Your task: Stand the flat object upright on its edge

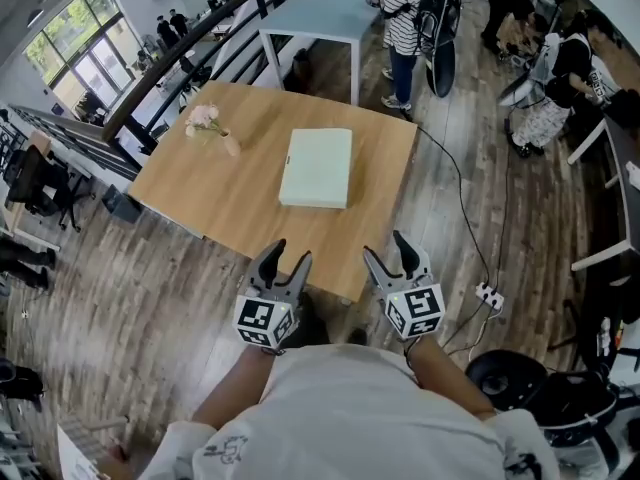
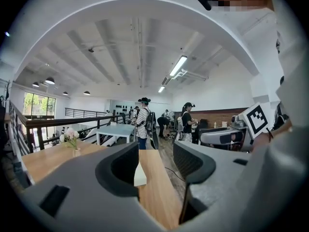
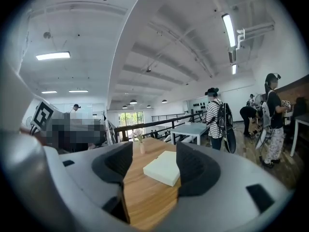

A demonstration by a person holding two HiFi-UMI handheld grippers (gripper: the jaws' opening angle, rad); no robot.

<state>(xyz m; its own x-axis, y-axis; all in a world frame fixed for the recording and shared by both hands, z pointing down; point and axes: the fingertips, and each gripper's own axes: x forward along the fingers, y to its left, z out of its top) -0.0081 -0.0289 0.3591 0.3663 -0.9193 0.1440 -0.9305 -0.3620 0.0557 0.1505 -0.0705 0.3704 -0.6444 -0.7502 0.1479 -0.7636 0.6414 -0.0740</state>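
A flat pale green-white box [image 1: 317, 167] lies on its broad face near the middle of the wooden table [image 1: 240, 203]. Both grippers hover at the table's near edge, short of the box and apart from it. My left gripper [image 1: 286, 259] stands open with nothing between its jaws; in its own view a corner of the box [image 2: 139, 174] shows past the left jaw. My right gripper [image 1: 388, 251] is open and empty too, and its view frames the box [image 3: 164, 168] between the jaws, farther along the table.
A small vase of pink flowers [image 1: 210, 126] stands at the table's far left. A light blue table [image 1: 322, 15] and standing people [image 1: 405, 18] are beyond. A cable and power strip [image 1: 489, 296] lie on the floor at the right.
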